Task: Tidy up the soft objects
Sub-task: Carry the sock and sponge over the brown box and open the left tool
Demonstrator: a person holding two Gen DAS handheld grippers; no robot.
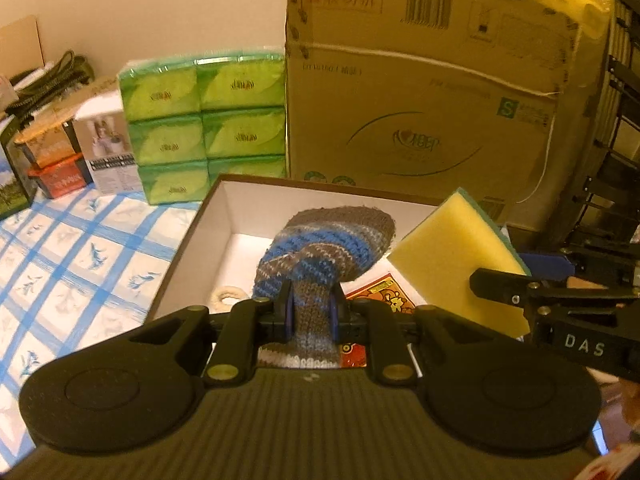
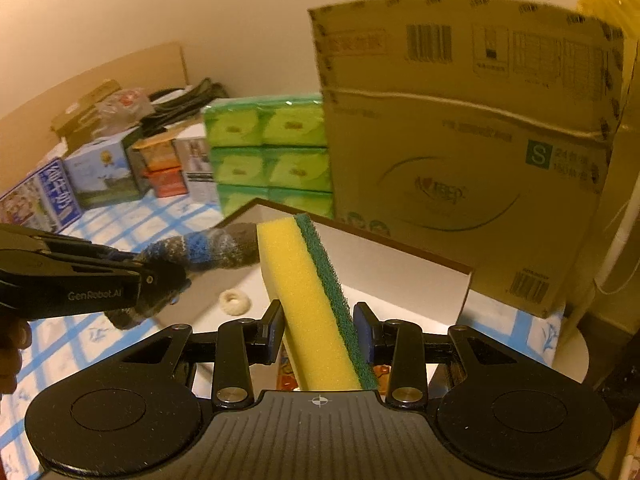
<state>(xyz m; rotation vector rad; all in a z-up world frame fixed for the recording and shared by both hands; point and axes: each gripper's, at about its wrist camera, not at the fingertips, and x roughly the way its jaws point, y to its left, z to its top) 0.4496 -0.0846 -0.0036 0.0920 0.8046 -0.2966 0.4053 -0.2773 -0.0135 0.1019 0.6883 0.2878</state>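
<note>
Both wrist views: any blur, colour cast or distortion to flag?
Left wrist view: warm yellow cast, cardboard box bowed by the fisheye, its print soft; sock in the left gripper sharp. Right wrist view: same cast, dark corner vignette, sponge in the right gripper crisp, tissue packs blurred.

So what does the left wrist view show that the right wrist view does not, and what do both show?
Only the left wrist view shows the left claw shut on the sock, seen from behind, and the "DAS" mark on the right claw's side. Only the right wrist view shows the sponge's green pad, the right claw gripping the sponge, and a blue carton at the far left. Both show the open box, the ring inside it, the tissue packs and the big carton.
</note>
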